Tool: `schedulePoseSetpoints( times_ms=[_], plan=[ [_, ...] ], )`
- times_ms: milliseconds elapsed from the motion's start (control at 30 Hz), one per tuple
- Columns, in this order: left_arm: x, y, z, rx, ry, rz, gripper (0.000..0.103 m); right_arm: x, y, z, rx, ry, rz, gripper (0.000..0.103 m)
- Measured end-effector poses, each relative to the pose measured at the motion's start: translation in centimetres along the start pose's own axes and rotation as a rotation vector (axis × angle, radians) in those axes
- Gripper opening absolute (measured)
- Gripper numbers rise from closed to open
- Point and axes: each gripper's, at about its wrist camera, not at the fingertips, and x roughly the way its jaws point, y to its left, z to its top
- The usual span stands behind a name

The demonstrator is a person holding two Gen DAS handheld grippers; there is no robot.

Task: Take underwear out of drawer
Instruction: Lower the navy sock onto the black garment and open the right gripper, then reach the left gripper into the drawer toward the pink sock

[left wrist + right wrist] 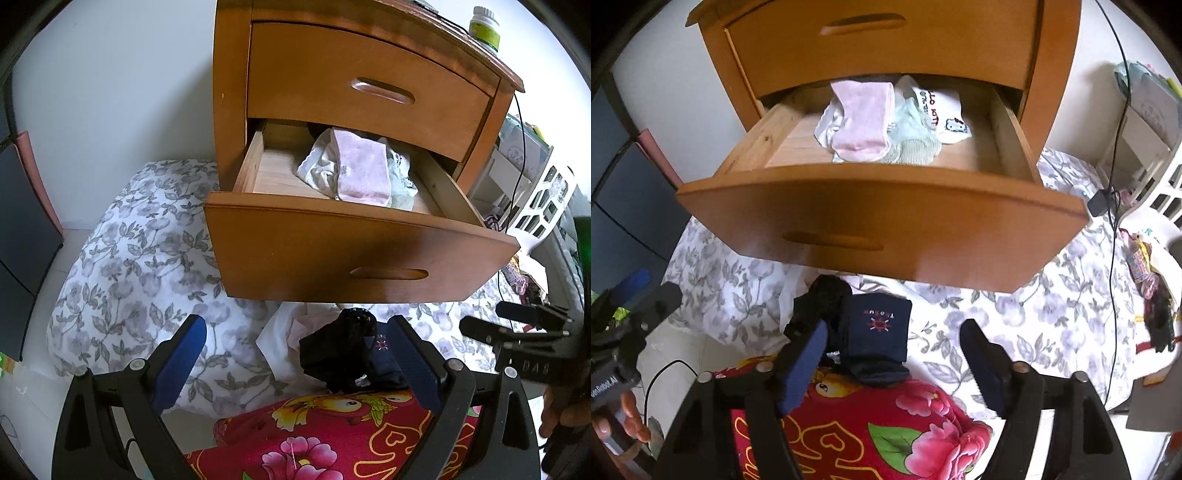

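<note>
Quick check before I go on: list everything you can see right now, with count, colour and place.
Nightstand: one, wooden, against the white wall.
Top drawer: one, wooden, closed.
Bottom drawer: one, wooden, pulled open.
Underwear: a pile, pink, white and pale green, inside the bottom drawer.
Dark garments: at least two, navy and black, on the bedding below the drawer.
Floral cover: one, white and grey, under the drawer.
Red blanket: one, red with flowers, nearest.
Bottle: one, green label, on the nightstand.
Basket: one, white, right side.
Left tool: open.
Right tool: open, empty.
</note>
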Motion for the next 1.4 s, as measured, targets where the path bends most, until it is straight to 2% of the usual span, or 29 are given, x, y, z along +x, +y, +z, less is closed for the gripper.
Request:
schedulePoseSetpoints(
  times_ms=[267,400,467,1067,1400],
  plan=[
    [0.4,-0.1,-0.1,0.002,0.010,0.012,0.098,0.4,0.2,-1.0,0.010,-0.011,-0.011,0.094],
    [0.6,0.0,-0.1,0.001,0.015,0.018,0.098,0.4,-0.2,-1.1,0.028,-0.018,-0.016,0.096],
    [0.7,0.0,-0.1,0.000,0.017,0.022,0.098,0.4,-0.4,-1.0,0.037,-0.025,-0.022,0.103],
    [1.6,0.0,-0.2,-0.003,0.040,0.044,0.098,0.3,-1.5,-0.9,0.081,-0.063,-0.008,0.103],
    [0.6,0.0,0.8,0.023,0.016,0.041,0.098,0.0,-1.6,-0.7,0.081,-0.085,0.006,0.103]
  ],
)
